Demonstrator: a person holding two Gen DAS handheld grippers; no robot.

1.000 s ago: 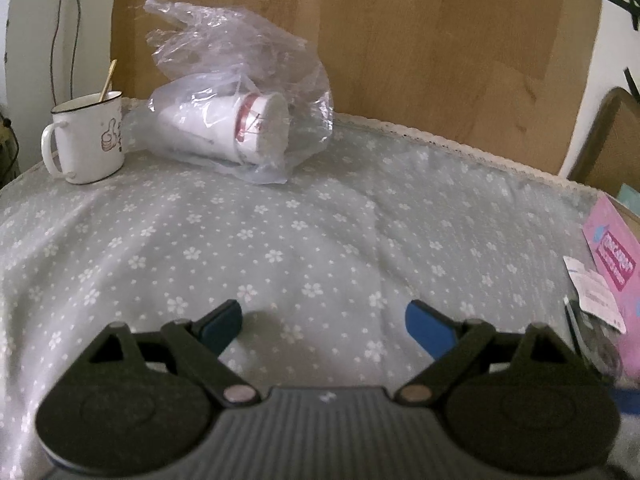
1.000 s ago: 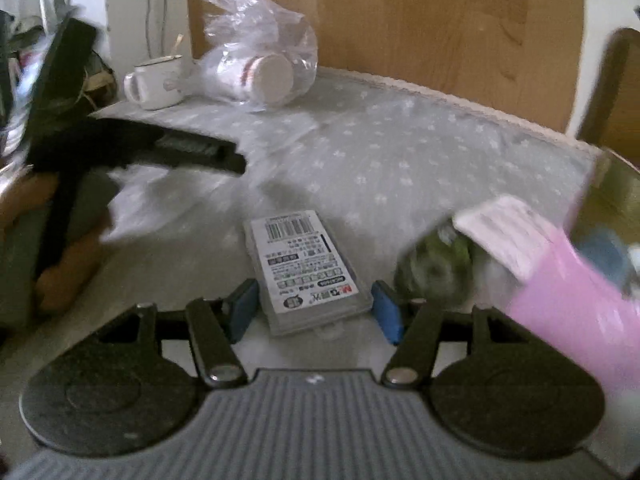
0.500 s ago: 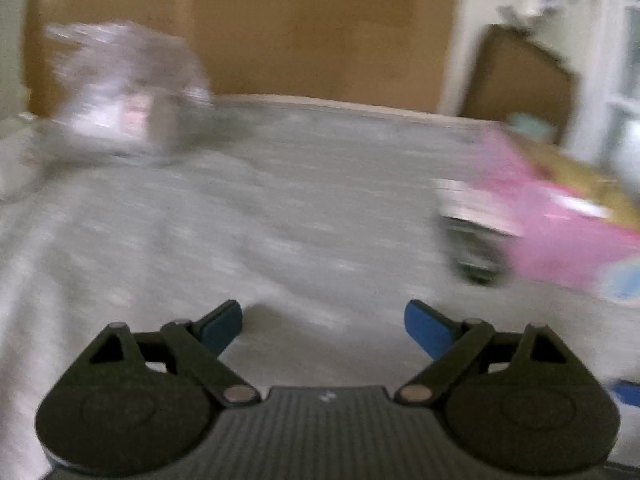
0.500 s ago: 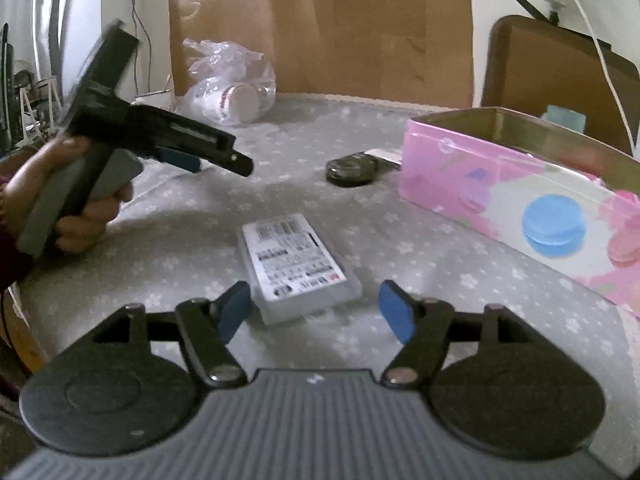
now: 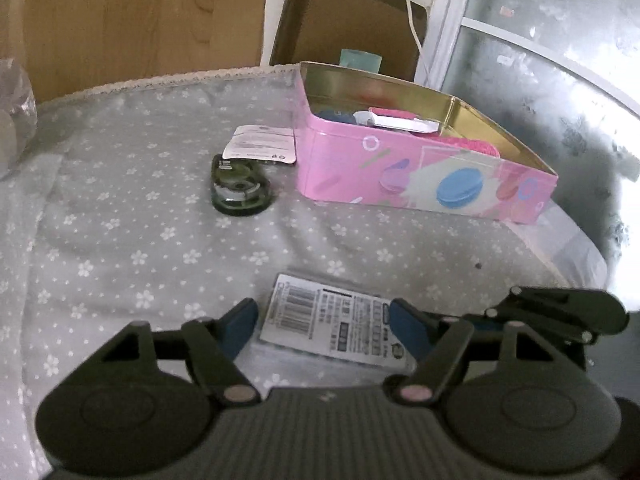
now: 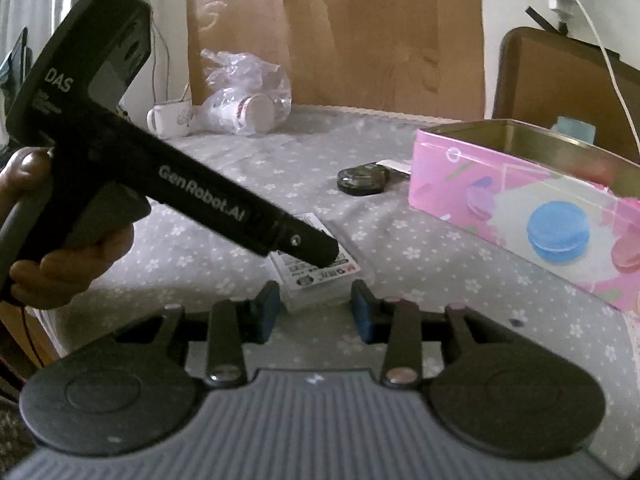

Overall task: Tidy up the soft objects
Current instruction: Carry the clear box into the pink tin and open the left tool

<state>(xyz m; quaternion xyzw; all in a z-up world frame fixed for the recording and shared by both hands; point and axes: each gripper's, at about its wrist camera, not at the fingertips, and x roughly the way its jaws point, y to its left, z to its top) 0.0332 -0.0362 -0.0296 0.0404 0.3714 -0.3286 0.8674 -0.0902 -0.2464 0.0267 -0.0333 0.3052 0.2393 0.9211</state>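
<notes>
A flat clear packet with a white barcode label [image 5: 332, 322] lies on the grey flowered cloth. My left gripper [image 5: 320, 320] is open, its blue pads on either side of the packet's near end. My right gripper [image 6: 314, 310] is open too, with the same packet [image 6: 320, 280] just past its tips. The left gripper's black body [image 6: 208, 200] reaches over the packet in the right wrist view. An open pink tin [image 5: 420, 168] holds pink and blue soft items; it also shows in the right wrist view [image 6: 520, 208].
A dark round tape-like case [image 5: 240, 188] with a white tag lies left of the tin. A plastic bag with cups [image 6: 244, 108] and a white mug [image 6: 168, 120] stand at the far edge. A cardboard sheet leans behind. The table edge is at right.
The left gripper swung right from the bag and mug and came down over the labelled packet. The right gripper's jaws narrowed somewhat and stayed near the packet.
</notes>
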